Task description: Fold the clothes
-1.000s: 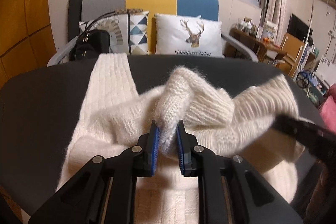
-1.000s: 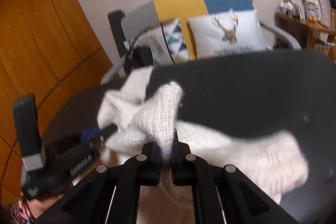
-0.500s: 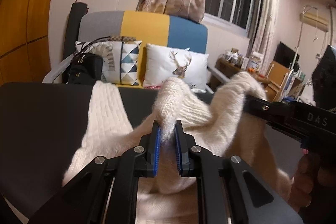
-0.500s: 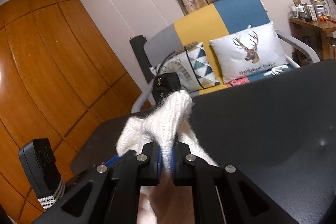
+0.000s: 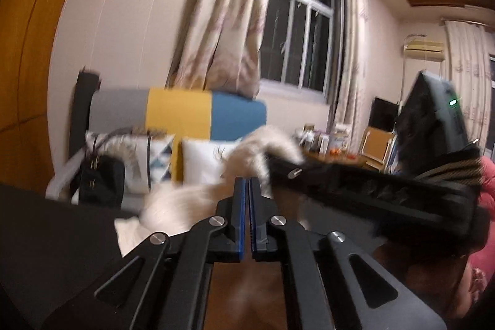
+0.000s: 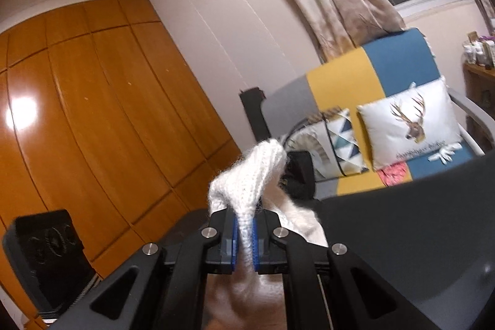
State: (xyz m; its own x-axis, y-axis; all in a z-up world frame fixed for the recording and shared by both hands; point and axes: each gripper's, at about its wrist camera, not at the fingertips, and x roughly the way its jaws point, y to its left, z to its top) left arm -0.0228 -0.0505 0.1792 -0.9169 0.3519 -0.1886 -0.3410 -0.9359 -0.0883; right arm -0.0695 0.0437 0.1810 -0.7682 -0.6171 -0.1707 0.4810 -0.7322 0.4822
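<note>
Your left gripper (image 5: 248, 200) is closed to a narrow slit; no knit is visible between its blue pads, so whether it grips anything cannot be told. The cream knit sweater (image 5: 185, 206) is blurred, raised above the dark table (image 5: 46, 237). Your right gripper (image 6: 244, 232) is clamped on a sweater fold (image 6: 247, 175) lifted clear of the table.

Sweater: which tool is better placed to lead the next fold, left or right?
Right, probably. The right tool clamps a ridge of the sweater; the left tool, blurred, looks shut with no knit showing between its pads.
</note>
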